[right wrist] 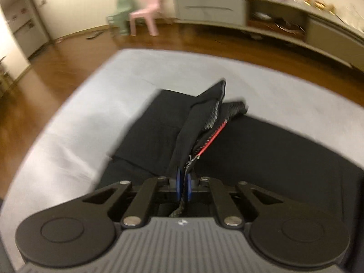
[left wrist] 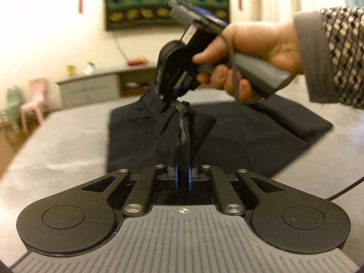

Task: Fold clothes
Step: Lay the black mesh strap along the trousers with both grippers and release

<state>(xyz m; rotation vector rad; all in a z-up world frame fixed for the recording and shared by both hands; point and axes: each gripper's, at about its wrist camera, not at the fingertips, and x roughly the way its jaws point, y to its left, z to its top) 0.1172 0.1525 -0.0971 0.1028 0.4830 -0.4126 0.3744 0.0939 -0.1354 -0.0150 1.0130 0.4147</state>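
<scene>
A black garment (left wrist: 238, 132) lies partly folded on a grey bed surface (left wrist: 56, 150). My left gripper (left wrist: 183, 177) is shut on the garment's ribbed hem edge and lifts it off the bed. My right gripper (left wrist: 167, 100), held in a hand, pinches another part of the same lifted edge farther away. In the right wrist view, my right gripper (right wrist: 183, 187) is shut on a raised fold of the black garment (right wrist: 261, 150) with a red stitched strip (right wrist: 212, 138) showing along the edge.
The grey bed surface (right wrist: 95, 118) spreads around the garment, ending at a wood floor (right wrist: 56, 68). A long grey cabinet (right wrist: 227, 9) stands along the far wall, with a pink chair (right wrist: 147, 9) and a green chair (right wrist: 120, 13) beside it.
</scene>
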